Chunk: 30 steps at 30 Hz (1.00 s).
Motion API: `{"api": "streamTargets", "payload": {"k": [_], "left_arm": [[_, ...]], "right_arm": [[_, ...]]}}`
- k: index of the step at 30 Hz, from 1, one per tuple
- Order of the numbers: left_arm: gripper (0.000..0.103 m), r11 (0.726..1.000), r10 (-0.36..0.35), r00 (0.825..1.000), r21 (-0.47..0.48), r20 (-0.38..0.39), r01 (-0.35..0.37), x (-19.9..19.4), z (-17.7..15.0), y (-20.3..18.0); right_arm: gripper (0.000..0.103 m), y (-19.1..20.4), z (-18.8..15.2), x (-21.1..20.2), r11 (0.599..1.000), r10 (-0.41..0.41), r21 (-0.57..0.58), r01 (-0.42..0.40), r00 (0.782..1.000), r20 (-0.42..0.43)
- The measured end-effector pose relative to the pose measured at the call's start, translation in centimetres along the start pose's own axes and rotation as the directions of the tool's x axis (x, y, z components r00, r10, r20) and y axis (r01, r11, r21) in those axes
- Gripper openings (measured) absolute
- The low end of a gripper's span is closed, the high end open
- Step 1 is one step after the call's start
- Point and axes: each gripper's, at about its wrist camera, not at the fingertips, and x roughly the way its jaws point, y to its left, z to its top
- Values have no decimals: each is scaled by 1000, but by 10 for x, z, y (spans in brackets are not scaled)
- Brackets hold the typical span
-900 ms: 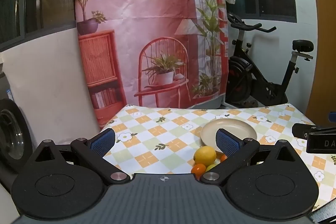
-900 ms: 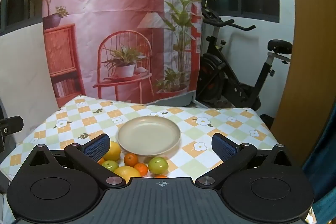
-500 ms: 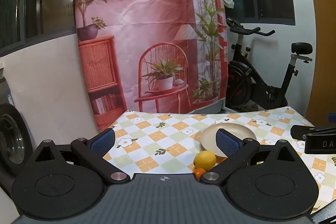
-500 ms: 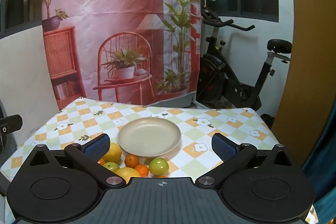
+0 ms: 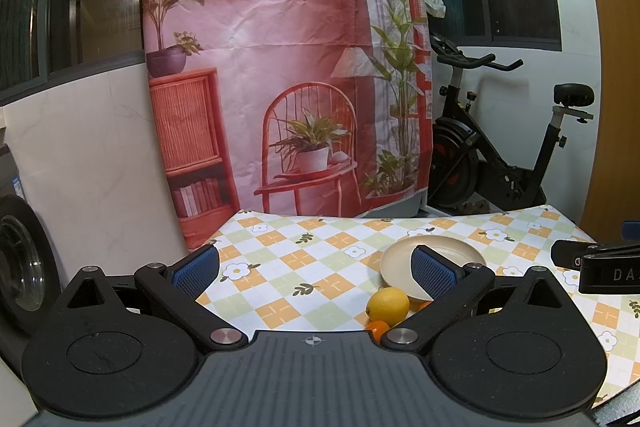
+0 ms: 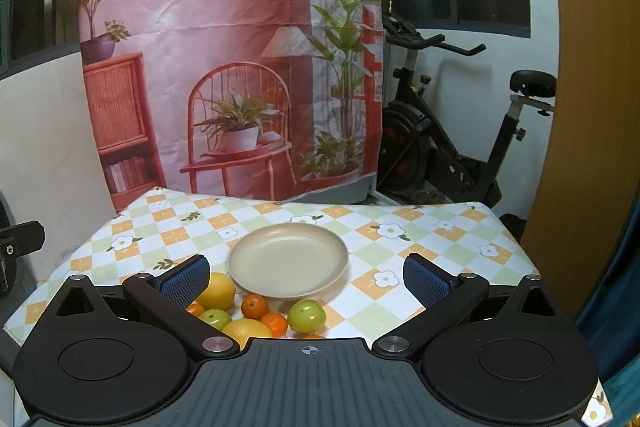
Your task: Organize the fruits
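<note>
A beige plate (image 6: 288, 259) lies bare in the middle of the checked tablecloth (image 6: 440, 239). In front of it several fruits cluster: a lemon (image 6: 218, 291), a second lemon (image 6: 246, 331), two green apples (image 6: 306, 315) (image 6: 214, 319) and small oranges (image 6: 255, 307). My right gripper (image 6: 308, 277) hangs open above them, nothing between its blue pads. In the left wrist view my left gripper (image 5: 316, 267) is open over the cloth, left of the plate (image 5: 436, 253), with a lemon (image 5: 388, 303) and an orange (image 5: 377, 329) beside its right finger. The right gripper's tip (image 5: 596, 263) shows at the right edge.
A printed pink backdrop (image 6: 224, 47) hangs behind the table. An exercise bike (image 6: 452, 147) stands at the back right, beside a wooden door (image 6: 592, 107). A washing machine drum (image 5: 20, 267) sits left of the table. The left gripper's tip (image 6: 20, 239) shows at the left edge.
Both views have tilted upward a little, so the table, plate and fruits sit lower in the frames. Both grippers stay open and no fruit has moved.
</note>
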Motion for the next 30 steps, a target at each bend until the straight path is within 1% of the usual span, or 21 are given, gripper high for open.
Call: {"api": "streamTargets", "payload": {"k": [30], "left_arm": [[103,1000,-7,1000,-7,-3,7,3,-5,-2]], "right_arm": [[103,0,-1,0,1000,5,12,-5,1000,0]]}}
